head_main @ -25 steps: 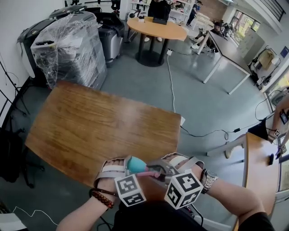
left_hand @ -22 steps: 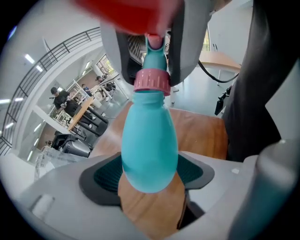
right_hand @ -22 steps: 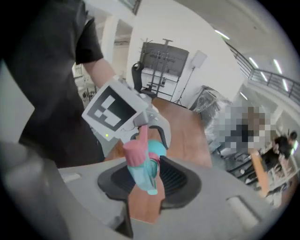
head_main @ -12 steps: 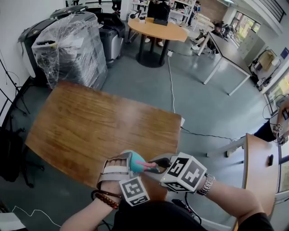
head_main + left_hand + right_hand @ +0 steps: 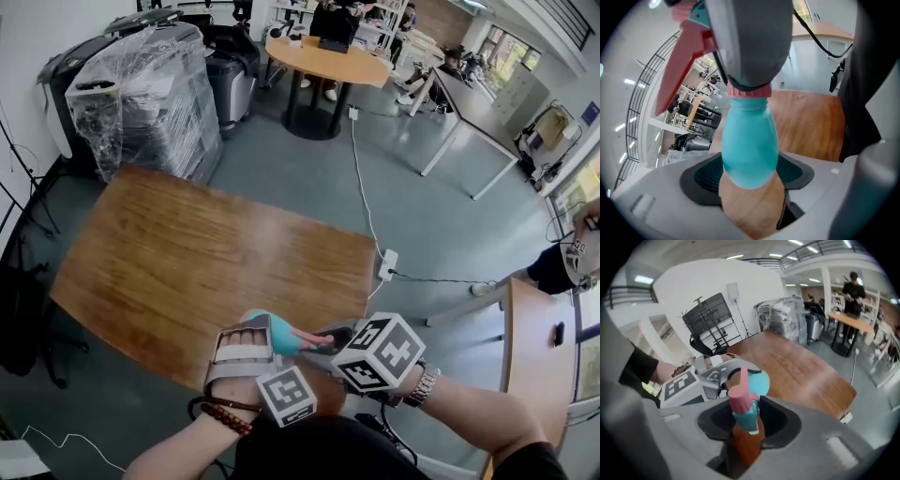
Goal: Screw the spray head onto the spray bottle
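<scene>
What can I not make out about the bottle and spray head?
Head view: the joint of spray head and bottle is too small to see.
Left gripper view: the right gripper covers the spray head's body.
Right gripper view: the spray head hides the bottle's neck.
How far it is screwed on: unknown.

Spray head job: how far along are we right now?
Done: both parts are held above the table, and the spray head sits with its pink collar on the neck of the teal bottle. In hand: the left gripper grips the bottle, the right gripper grips the head. Left: turning the head until tight; whether the thread is fully home cannot be seen.
</scene>
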A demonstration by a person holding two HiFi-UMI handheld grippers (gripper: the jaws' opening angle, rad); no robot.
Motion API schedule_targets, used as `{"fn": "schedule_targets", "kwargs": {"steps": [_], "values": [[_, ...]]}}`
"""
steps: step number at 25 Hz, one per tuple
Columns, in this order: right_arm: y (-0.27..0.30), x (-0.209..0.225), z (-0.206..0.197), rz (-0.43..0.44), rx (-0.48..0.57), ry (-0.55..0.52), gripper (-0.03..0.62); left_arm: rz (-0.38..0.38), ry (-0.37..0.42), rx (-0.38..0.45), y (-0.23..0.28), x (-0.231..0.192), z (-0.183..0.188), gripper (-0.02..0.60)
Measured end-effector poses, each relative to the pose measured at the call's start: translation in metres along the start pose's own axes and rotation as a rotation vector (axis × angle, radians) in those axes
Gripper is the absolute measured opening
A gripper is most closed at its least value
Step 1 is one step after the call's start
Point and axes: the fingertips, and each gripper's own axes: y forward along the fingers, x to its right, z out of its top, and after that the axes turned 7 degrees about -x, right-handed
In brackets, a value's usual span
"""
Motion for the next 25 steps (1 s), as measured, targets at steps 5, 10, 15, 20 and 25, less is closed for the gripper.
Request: {"fn": "schedule_targets", "kwargs": {"steps": [5,10,15,20,25], "values": [[0.005,0.003,0.000,0.209,0.058,0.354,0.118,-0.008,0.018,-0.050,0.005,0.003,-0.001,0.382],[0.007,0.005,0.000,0.263,0.077,0.464,0.118,-0.002,0.015,-0.051,0.008,0.002,0.002,0.380],[0.010,0.011,0.001,0.397,0.130,0.650,0.120,-0.041,-0.042,0.009,0.010,0.007,0.002,0.379],[0.006,0.006,-0.001,0.370,0.145,0.542,0.194,-0.218,-0.184,0.134,0.010,0.026,0.016,0.379],[-0.021,0.005,-0.002,0.309,0.167,0.366,0.263,-0.436,-0.335,0.285,-0.003,0.037,0.033,0.379]]}}
